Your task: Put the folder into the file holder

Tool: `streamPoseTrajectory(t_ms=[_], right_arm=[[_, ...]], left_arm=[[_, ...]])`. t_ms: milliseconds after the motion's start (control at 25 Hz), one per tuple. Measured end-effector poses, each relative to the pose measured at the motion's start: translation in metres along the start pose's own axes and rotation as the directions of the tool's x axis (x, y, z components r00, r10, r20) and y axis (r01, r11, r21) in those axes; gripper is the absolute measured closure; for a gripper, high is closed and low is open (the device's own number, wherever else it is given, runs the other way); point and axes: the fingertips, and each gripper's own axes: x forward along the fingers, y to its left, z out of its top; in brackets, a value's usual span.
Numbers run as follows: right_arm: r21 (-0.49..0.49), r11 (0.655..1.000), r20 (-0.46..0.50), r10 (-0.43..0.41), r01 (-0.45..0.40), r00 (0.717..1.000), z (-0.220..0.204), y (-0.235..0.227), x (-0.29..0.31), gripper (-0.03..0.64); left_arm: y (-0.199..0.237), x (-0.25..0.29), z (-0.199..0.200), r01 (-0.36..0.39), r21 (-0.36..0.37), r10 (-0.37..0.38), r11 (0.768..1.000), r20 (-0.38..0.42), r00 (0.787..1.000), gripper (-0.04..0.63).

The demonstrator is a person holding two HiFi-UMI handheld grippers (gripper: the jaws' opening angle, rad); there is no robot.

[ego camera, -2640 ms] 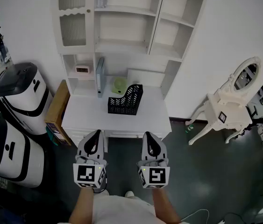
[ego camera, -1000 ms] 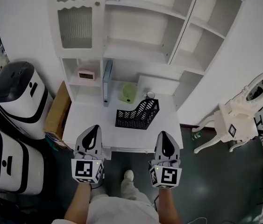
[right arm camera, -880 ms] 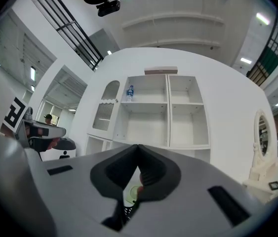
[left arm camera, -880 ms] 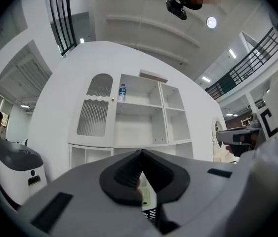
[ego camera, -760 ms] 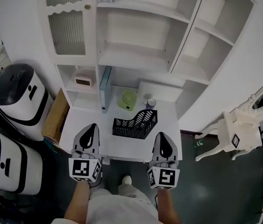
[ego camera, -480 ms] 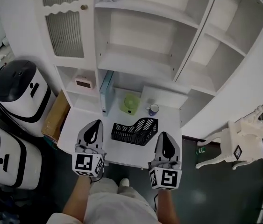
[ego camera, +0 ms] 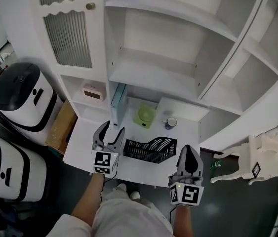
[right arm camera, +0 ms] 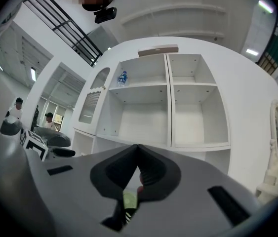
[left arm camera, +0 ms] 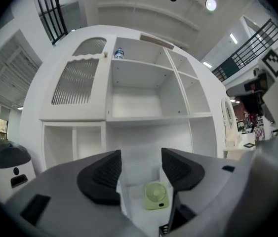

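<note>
A pale blue folder [ego camera: 118,98] stands upright on its edge at the back left of the white desk [ego camera: 83,144], beside the cabinet's divider. The black mesh file holder [ego camera: 151,149] sits on the desk to its right, open side up. My left gripper [ego camera: 112,128] is over the desk just in front of the folder's near end; its jaws have just been opening and nothing is between them. In the left gripper view the folder's pale edge [left arm camera: 128,201] shows ahead through the left gripper [left arm camera: 141,168]. My right gripper [ego camera: 189,154], shut and holding nothing, hovers at the desk's front right edge.
A green fan [ego camera: 145,116] and a mug [ego camera: 170,123] stand behind the file holder. An alarm clock [ego camera: 92,93] sits in the left cubby. Two white-and-black bins [ego camera: 22,95] and a cardboard box [ego camera: 62,127] are left of the desk, a white chair [ego camera: 262,157] right.
The view has closed in on the desk. My left gripper has moved forward over the desk toward the folder and its jaws have opened. The right gripper stayed shut, trailing at the front edge.
</note>
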Motion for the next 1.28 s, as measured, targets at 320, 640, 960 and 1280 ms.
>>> streamPoseTrajectory(t_ms=[320,640,960,1280], right_arm=[[-0.047,0.998,-0.048,-0.036,0.034,0.998,-0.023,-0.012,0.035,0.62],[-0.068,0.996,-0.09,-0.058,0.052,0.994,-0.049,-0.02,0.058,0.62],[-0.054,0.996,-0.103,-0.074,0.068,0.992,-0.061,-0.031,0.068,0.62],[-0.052,0.996,-0.106,-0.076,0.07,0.991,-0.066,-0.035,0.069,0.619]], left_arm=[[0.045,0.077,-0.087,-0.052,-0.07,0.049,0.996,-0.051,0.998,0.249],[0.066,0.122,-0.137,-0.104,-0.106,0.091,0.989,-0.118,0.989,0.253],[0.059,0.131,-0.149,-0.133,-0.107,0.121,0.985,-0.115,0.986,0.311],[0.045,0.146,-0.167,-0.155,-0.041,0.144,0.987,-0.19,0.971,0.302]])
